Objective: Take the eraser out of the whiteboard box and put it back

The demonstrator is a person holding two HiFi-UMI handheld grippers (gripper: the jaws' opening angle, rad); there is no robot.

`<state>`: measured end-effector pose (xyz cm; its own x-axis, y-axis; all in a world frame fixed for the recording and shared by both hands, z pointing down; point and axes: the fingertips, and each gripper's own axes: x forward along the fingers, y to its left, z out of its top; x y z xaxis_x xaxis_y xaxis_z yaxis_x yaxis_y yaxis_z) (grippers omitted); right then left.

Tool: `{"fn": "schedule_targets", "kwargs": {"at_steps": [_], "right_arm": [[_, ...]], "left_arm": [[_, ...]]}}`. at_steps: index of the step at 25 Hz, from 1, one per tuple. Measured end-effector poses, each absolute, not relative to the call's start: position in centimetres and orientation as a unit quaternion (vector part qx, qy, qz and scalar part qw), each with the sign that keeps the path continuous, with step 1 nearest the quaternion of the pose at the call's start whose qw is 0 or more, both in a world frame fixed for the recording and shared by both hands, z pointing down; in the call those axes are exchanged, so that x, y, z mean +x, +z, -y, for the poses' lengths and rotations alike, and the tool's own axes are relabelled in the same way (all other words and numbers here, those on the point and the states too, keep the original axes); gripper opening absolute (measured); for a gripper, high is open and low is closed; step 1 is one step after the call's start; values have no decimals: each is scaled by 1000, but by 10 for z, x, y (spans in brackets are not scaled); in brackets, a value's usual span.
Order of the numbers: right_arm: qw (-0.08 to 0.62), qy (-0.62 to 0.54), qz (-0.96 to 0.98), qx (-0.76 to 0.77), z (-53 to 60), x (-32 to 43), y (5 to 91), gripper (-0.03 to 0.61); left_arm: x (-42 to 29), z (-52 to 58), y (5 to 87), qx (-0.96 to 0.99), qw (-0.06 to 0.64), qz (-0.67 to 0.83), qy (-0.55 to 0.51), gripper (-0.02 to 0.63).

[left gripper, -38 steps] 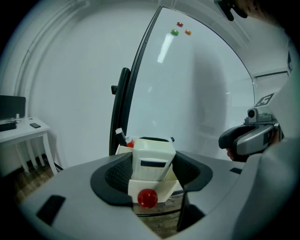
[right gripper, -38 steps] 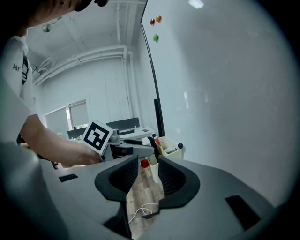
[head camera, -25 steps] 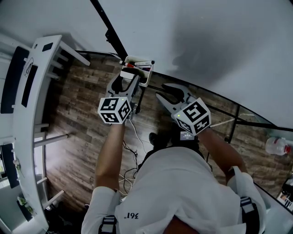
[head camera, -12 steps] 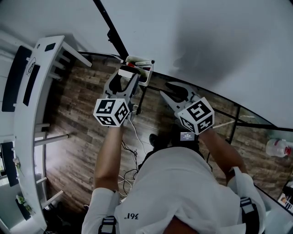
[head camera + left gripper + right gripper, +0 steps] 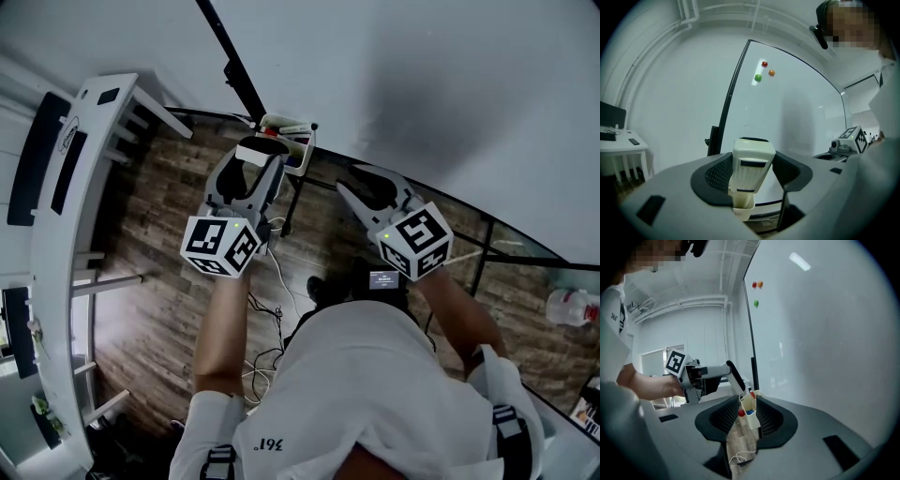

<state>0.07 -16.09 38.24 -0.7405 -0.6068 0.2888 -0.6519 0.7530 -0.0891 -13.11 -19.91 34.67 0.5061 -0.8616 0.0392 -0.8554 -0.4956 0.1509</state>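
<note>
So the eraser [image 5: 752, 154] looks out of the box [image 5: 292, 142] at the whiteboard [image 5: 797, 117] bottom edge, pinched in my left gripper [image 5: 751, 177]; right gripper [image 5: 743, 420] open-jawed, empty; return remains.

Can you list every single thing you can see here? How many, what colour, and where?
eraser: one, cream-white, clamped in the left gripper, just above the box
whiteboard box: one, cream, on the whiteboard's lower edge
bits in the box: red and blue, too small to name
whiteboard: one, white with a black frame, in front of the person
magnets: three, red, green and orange, high on the whiteboard
table: one, white, far left
cables: a few, pale and dark, on the brown wooden floor
container: one, whitish, far right on the floor
left gripper: one, grey, holding the eraser
right gripper: one, grey, jaws apart, empty
person's shirt: white, bottom of the head view
</note>
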Motion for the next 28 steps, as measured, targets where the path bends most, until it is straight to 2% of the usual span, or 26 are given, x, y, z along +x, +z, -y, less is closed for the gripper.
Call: {"fn": "schedule_targets", "kwargs": {"at_steps": [13, 28], "right_arm": [[94, 73, 932, 341, 147, 10, 351, 130], [87, 67, 933, 341, 121, 24, 339, 130]], "left_arm": [[-139, 161, 321, 861, 63, 503, -44, 273], [-159, 108, 336, 837, 94, 536, -53, 273]]}}
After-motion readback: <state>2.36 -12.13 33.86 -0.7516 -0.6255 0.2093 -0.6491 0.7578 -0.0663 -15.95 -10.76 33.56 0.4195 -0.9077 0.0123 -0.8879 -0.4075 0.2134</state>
